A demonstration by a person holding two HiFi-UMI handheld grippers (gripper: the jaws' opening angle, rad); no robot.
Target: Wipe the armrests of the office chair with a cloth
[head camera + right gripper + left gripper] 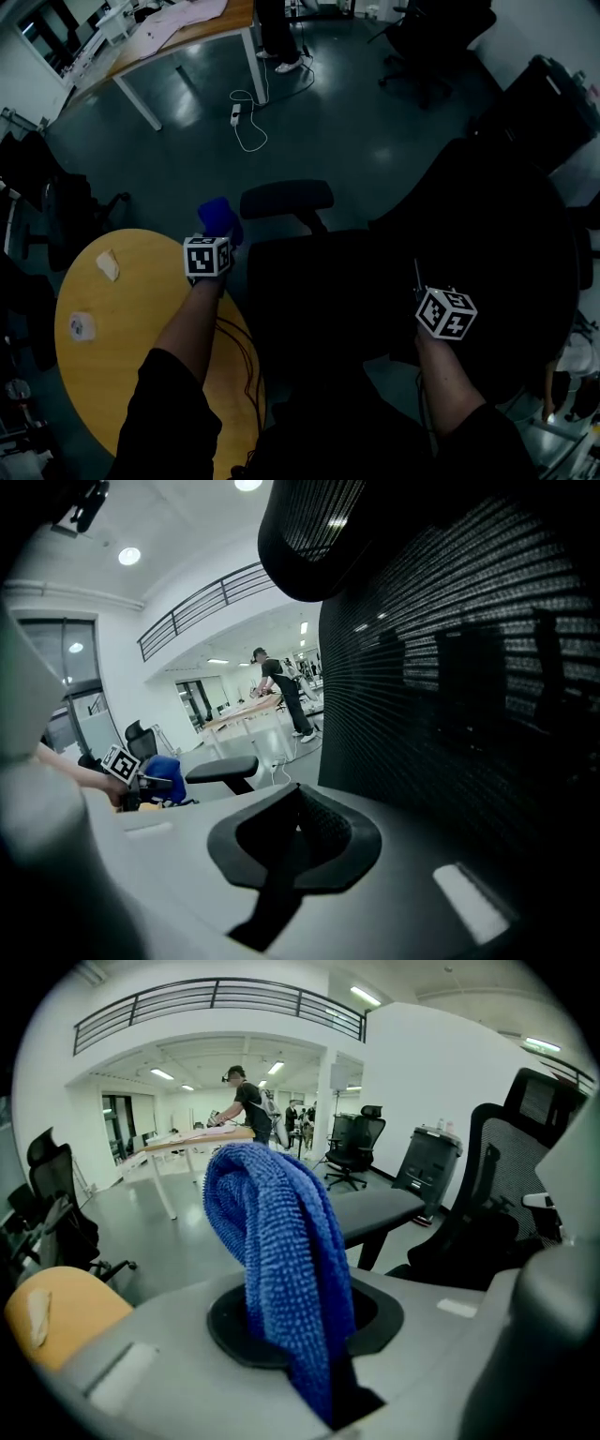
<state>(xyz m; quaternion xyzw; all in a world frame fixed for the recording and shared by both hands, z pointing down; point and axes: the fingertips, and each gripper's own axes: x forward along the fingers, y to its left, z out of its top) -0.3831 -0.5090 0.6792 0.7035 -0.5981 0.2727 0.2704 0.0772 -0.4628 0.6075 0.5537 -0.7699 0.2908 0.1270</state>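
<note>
A blue cloth (272, 1251) hangs bunched from my left gripper (309, 1335), whose jaws are shut on it. In the head view the cloth (218, 217) sticks out past the left gripper (217, 240), just left of the black chair's left armrest (286, 198) and apart from it. That armrest (375, 1211) lies right behind the cloth in the left gripper view. My right gripper (429, 286) is held beside the chair's mesh backrest (487, 225). Its jaws (295, 841) are shut with nothing in them, and the mesh (469, 667) fills the right side.
A round yellow table (131, 375) at lower left carries a crumpled paper (108, 265) and a small white item (82, 326). A long desk (178, 37), a standing person (277, 37), a power strip with cable (239, 117) and other chairs (436, 37) lie farther off.
</note>
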